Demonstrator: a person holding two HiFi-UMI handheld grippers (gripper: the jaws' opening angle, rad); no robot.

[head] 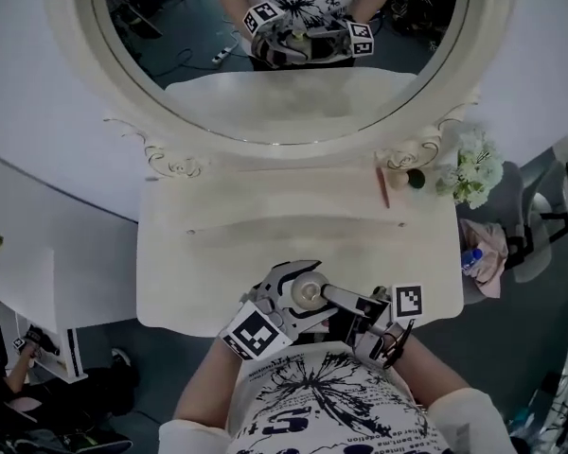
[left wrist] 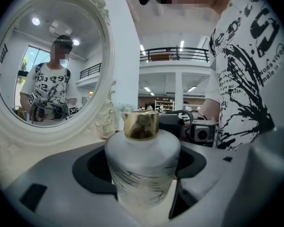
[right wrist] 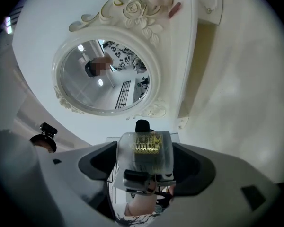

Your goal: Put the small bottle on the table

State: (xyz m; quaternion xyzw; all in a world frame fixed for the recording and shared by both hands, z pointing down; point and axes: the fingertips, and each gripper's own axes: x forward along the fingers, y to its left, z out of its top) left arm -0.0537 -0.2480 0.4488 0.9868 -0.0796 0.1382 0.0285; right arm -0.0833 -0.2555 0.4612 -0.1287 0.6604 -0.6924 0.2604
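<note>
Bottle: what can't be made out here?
- Left gripper view: bottle base, hidden by jaws of the left gripper and the bottom edge.
- Right gripper view: whether the clear gold-lined piece in the right gripper is a cap; a dark fitting covers its near end.
- Head view: bottle body, covered by both grippers; only a round top shows.
- Head view: small round items, too small to name.

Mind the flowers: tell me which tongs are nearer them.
Right. The right tongs, gripping a clear piece, sit in front and left of the flowers; the left tongs, holding the small bottle, sit further left.
</note>
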